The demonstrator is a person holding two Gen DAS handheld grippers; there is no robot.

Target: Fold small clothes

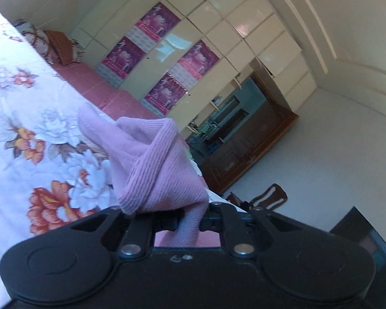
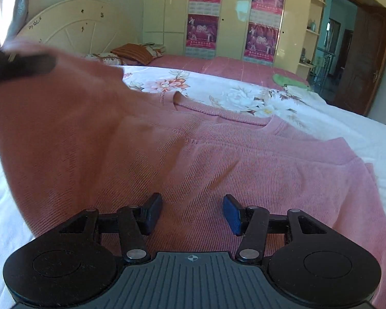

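A small pink ribbed sweater (image 2: 205,154) lies on the floral bedsheet (image 2: 334,126), neckline toward the far side. My left gripper (image 1: 189,222) is shut on a bunched part of the pink sweater (image 1: 162,164) and holds it lifted off the bed. In the right wrist view that lifted part rises at the left, with the left gripper (image 2: 20,64) a dark blur at its top. My right gripper (image 2: 193,213) is open and empty, low over the sweater's body, its fingertips (image 2: 151,213) apart.
The bed has a white headboard (image 2: 72,25) and pillows (image 2: 131,51) at the far end. A green cloth (image 2: 288,81) lies at the bed's far right edge. Wardrobes with posters (image 2: 205,13) line the wall; an open wooden door (image 2: 362,59) is at right.
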